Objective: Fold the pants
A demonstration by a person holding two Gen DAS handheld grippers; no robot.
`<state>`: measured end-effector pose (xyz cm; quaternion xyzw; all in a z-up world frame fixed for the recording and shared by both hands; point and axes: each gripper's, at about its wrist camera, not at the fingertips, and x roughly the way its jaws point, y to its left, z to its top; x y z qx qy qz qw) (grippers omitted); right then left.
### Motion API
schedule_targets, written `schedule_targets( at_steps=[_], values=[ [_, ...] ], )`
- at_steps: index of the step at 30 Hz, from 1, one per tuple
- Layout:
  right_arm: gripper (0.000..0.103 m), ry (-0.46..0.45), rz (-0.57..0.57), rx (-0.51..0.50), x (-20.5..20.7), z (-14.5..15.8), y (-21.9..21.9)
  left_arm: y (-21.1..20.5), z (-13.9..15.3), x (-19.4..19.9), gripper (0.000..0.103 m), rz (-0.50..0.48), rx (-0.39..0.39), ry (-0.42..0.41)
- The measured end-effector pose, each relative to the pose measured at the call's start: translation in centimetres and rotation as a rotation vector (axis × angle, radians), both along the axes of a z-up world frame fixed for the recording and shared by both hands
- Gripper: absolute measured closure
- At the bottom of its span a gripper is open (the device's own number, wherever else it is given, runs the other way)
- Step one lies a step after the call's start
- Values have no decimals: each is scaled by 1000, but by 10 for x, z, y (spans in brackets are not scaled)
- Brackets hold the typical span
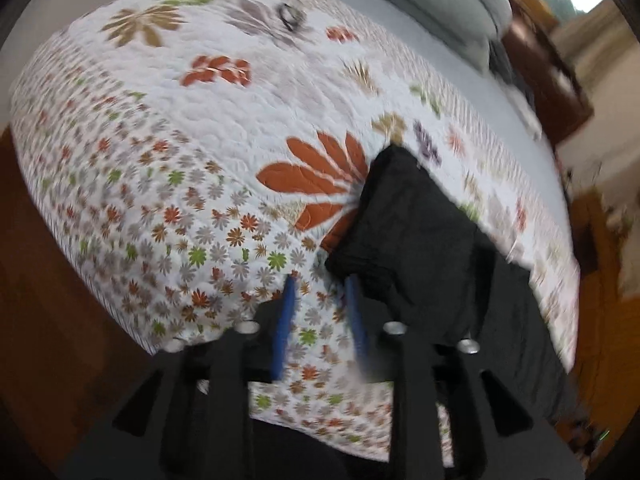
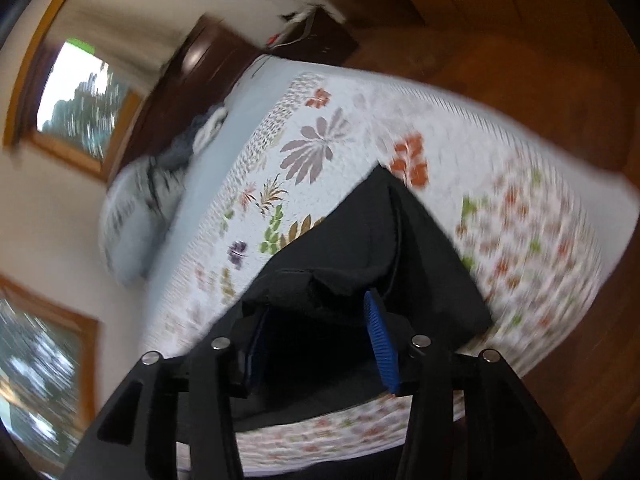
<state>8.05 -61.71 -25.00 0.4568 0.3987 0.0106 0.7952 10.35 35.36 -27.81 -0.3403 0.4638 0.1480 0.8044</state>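
The black pants (image 1: 416, 232) lie folded on a floral quilt (image 1: 200, 128) on the bed, in the right half of the left wrist view. My left gripper (image 1: 320, 280) is open and empty, its blue pads (image 1: 285, 320) over the quilt just left of the pants' near corner. In the right wrist view the pants (image 2: 360, 248) fill the centre. My right gripper (image 2: 316, 300) is open, with folded black cloth lying between its blue pads (image 2: 380, 340); the left pad is partly hidden by cloth. Both views are motion-blurred.
A grey pillow (image 1: 452, 4) and a dark wooden headboard (image 1: 544, 68) stand at the bed's far end. Wooden floor (image 1: 48, 300) surrounds the bed. Windows (image 2: 76, 100) and a dark cabinet (image 2: 192, 80) show in the right wrist view.
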Motion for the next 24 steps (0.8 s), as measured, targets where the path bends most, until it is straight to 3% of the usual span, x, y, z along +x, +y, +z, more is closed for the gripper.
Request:
schedule_targets(
  at_steps=[2, 6, 7, 8, 10, 14, 17, 20, 24],
  values=[
    [54, -12, -61, 144, -12, -17, -5, 0, 5, -5, 61, 22, -21, -32],
    [52, -81, -154, 324, -35, -32, -1, -3, 9, -4, 50, 21, -66, -53],
    [47, -90, -168, 347, -39, -33, 1, -4, 9, -2, 46, 20, -83, -58],
    [28, -105, -183, 371, -41, -34, 2, -7, 7, 0, 41, 16, -96, -58],
    [20, -113, -211, 386, -43, -35, 2, -13, 2, 11, 37, -7, -117, -38],
    [20, -42, -239, 394, -34, -43, -1, -27, -8, 27, 36, -56, -110, -1],
    [20, 165, -239, 370, -31, -50, 3, -31, -9, 30, 35, -49, -111, 6],
    [19, 162, -222, 322, -46, -37, 4, -35, -11, 32, 34, -76, -111, 7],
    [17, 133, -241, 481, -61, -50, 5, -43, -19, 37, 34, -116, -95, 36]
  ],
)
